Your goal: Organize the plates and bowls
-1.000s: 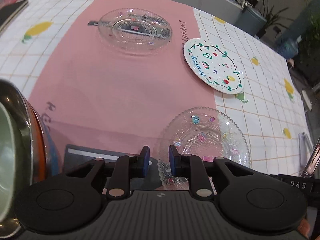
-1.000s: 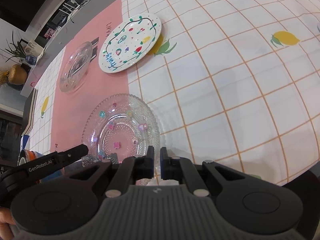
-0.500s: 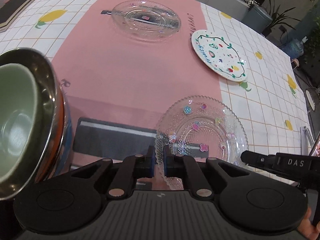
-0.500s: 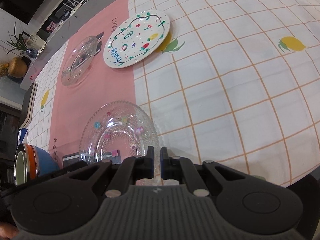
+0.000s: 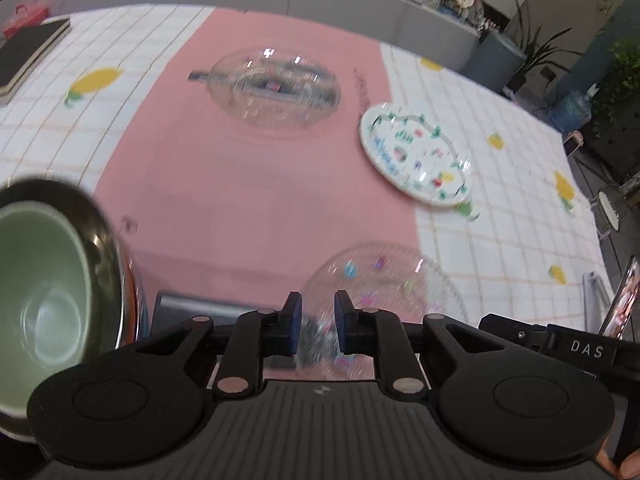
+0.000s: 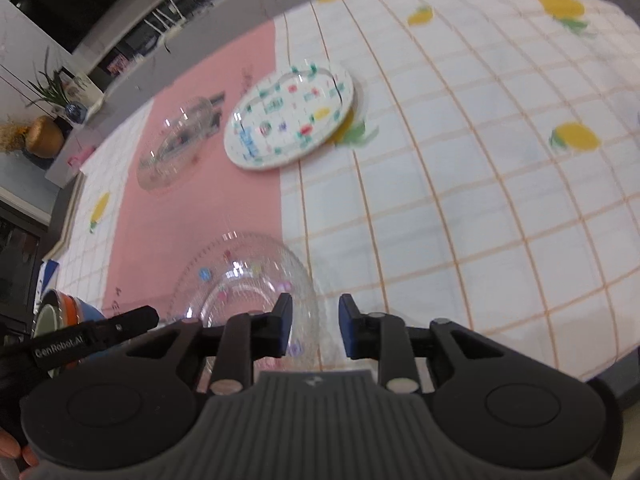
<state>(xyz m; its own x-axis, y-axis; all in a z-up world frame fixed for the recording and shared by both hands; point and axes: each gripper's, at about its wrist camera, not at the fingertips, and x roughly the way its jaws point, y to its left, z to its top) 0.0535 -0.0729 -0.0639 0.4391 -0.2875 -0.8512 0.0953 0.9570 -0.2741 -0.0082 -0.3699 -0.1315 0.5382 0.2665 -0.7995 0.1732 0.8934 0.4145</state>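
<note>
A clear glass plate with coloured dots point(image 5: 384, 280) lies near the table's front edge, also in the right wrist view point(image 6: 248, 276). My left gripper point(image 5: 316, 320) is open at its left rim; my right gripper point(image 6: 314, 328) is open at its right rim. Neither holds anything. A white painted plate point(image 5: 416, 160) point(image 6: 288, 120) lies further back. A second clear glass plate point(image 5: 276, 92) point(image 6: 172, 148) lies at the back on the pink runner. A stack of bowls point(image 5: 48, 276), green inside steel, stands at my left.
A dark flat pad point(image 5: 200, 308) lies under the near glass plate's left side. A black book point(image 5: 28, 48) lies at the far left. The table's right edge point(image 6: 616, 364) is close. A phone on a stand point(image 5: 624, 304) is at the right.
Both grippers have opened from shut and drawn back a little from the near glass plate. The views are blurred by motion.
</note>
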